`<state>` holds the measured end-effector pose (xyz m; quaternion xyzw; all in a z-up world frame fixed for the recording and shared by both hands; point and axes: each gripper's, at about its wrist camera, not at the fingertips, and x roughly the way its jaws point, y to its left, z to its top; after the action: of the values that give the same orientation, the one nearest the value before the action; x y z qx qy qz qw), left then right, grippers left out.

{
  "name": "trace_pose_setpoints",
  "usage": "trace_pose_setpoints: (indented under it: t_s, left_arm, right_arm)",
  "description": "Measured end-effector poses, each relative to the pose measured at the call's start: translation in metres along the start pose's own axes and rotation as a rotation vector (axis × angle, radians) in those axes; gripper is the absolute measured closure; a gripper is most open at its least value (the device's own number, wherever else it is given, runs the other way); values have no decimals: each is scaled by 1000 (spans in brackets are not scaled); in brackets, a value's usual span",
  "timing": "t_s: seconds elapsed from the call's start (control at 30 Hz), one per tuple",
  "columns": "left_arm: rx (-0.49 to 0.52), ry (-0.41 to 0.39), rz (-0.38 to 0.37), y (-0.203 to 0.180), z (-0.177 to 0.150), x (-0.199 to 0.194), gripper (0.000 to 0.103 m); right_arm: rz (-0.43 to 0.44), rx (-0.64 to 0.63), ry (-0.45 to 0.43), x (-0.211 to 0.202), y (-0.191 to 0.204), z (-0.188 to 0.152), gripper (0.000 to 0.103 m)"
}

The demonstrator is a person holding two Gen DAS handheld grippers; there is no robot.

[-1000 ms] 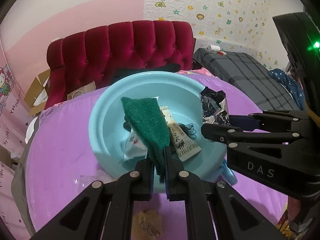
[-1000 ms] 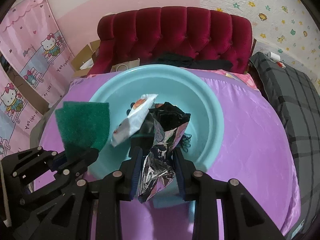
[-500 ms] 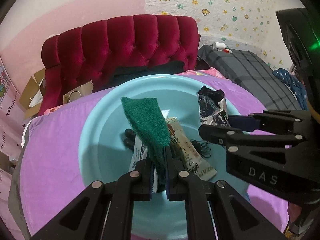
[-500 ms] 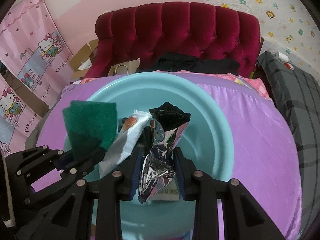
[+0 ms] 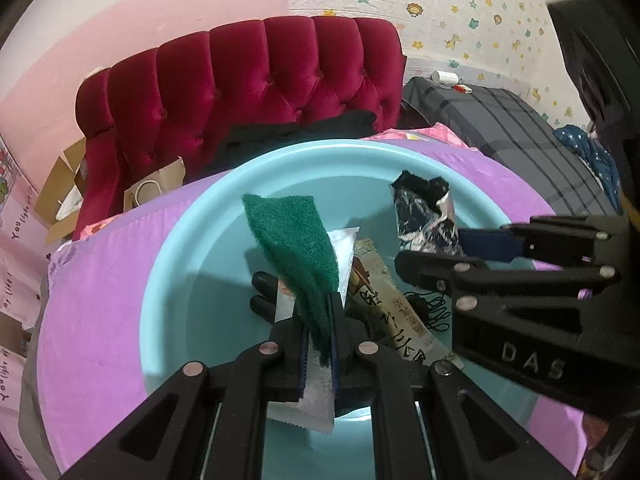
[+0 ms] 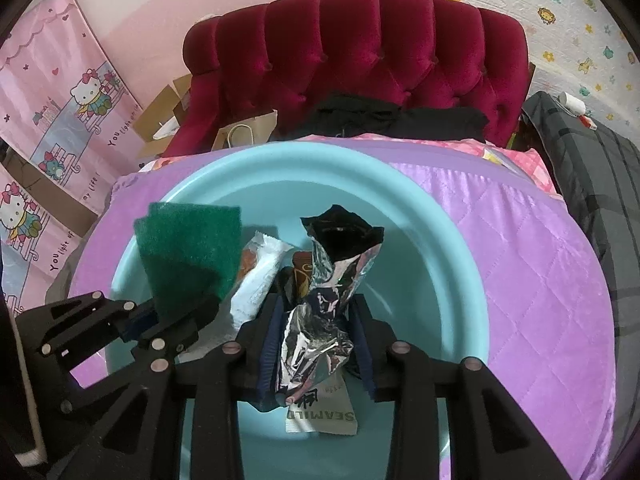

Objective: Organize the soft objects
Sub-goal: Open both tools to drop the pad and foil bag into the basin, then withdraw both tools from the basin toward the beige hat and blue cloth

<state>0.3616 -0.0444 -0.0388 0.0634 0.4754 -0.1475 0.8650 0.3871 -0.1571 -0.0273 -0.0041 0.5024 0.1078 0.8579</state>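
Observation:
My left gripper (image 5: pixel 319 322) is shut on a green scouring pad (image 5: pixel 294 240) and holds it upright over the light blue basin (image 5: pixel 172 240). My right gripper (image 6: pixel 316 334) is shut on a crumpled foil snack bag (image 6: pixel 320 320) over the same basin (image 6: pixel 452 276). The pad (image 6: pixel 188 256) and left gripper (image 6: pixel 168 316) show at the left of the right wrist view. The foil bag (image 5: pixel 424 216) and right gripper (image 5: pixel 472 248) show at the right of the left wrist view. In the basin lie a white packet (image 6: pixel 260 276), a tan packet (image 5: pixel 392 320), a black cord (image 5: pixel 432 308) and a black object (image 5: pixel 262 294).
The basin sits on a purple quilted cover (image 6: pixel 520 264). Behind it stand a red tufted headboard (image 6: pixel 352 56) with black clothes (image 6: pixel 392 120), a paper bag (image 6: pixel 244 132) and cardboard boxes (image 6: pixel 168 116). A grey plaid bed (image 5: pixel 520 132) is at the right.
Both grippers have moved forward and lower over the basin, each still holding its object. The basin now fills more of both views.

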Motion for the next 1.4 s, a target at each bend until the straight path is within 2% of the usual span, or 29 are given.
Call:
trace_pose_setpoints:
  t_s: [0.13,0.2,0.23,0.3,0.33,0.37,0.4,0.43,0.5,0.7,0.87,1.0,1.4]
  left_arm:
    - [0,10,15,-2,-2,2,93]
    - [-11,6,16,0,-2,1,93]
    - [-13,5,19,0,-2,0,91]
    - [-16,3,30,0,-2,-1,71]
    - [-18,6,43,0,-3,-2,49]
    - [-21,9,53,1,-3,-2,30]
    - [-30,4,58,2,-4,-4,23]
    - [-38,-6,64,3,-5,-6,11]
    - [-47,-22,80,4,-7,-9,1]
    - [-63,-40,92,4,-17,-24,0]
    - [-82,-21,77,5,-30,-39,0]
    - [-78,-42,100,3,-42,-58,0]
    - [-85,-89,109,-9,-80,-108,0]
  right_arm:
    - [-2,-5,-16,-5,2,0,64]
    - [-5,-1,-12,-6,2,0,52]
    - [-9,2,-10,-7,2,-1,51]
    - [-16,6,-17,-10,2,-1,40]
    - [-17,7,-23,-12,3,-1,34]
    - [-18,7,-28,-14,3,-2,20]
    - [-20,5,-31,-15,3,-2,3]
    - [-31,0,-36,-17,4,-4,0]
    - [-59,-8,-41,-21,6,-6,0]
    - [-66,8,-39,-33,9,-20,0]
    - [-61,3,-37,-50,15,-36,0]
    - [-68,-9,-43,-64,24,-52,0]
    - [-57,-33,-47,-105,35,-97,0]
